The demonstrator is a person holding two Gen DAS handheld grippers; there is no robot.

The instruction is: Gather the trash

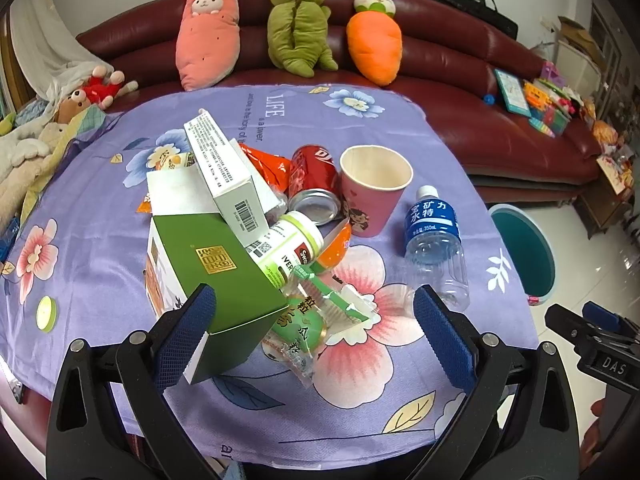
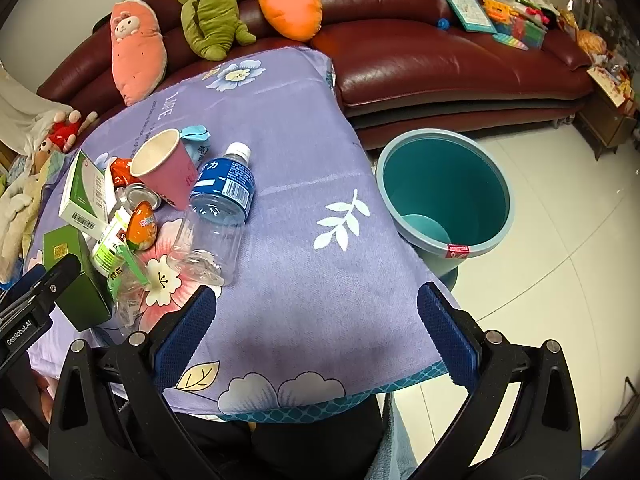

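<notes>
Both grippers are spread wide and hold nothing: my left gripper hangs low in its frame over the trash heap, its left pad just in front of the corner of the green box, and I cannot tell whether they touch; my right gripper hangs at the bottom of its frame over bare cloth.

At the centre of the left view the trash lies piled: the green box with a gold stamp, a white carton leaning across it, a white-and-green pill jar, a red soda can on its side, a pink paper cup upright, crumpled clear wrappers, and an empty water bottle with a blue label lying to the right.

A lilac flowered cloth covers the table. To the right of the right view a teal bin stands on the pale tiled floor. Along the top runs a dark red leather sofa with plush toys.
</notes>
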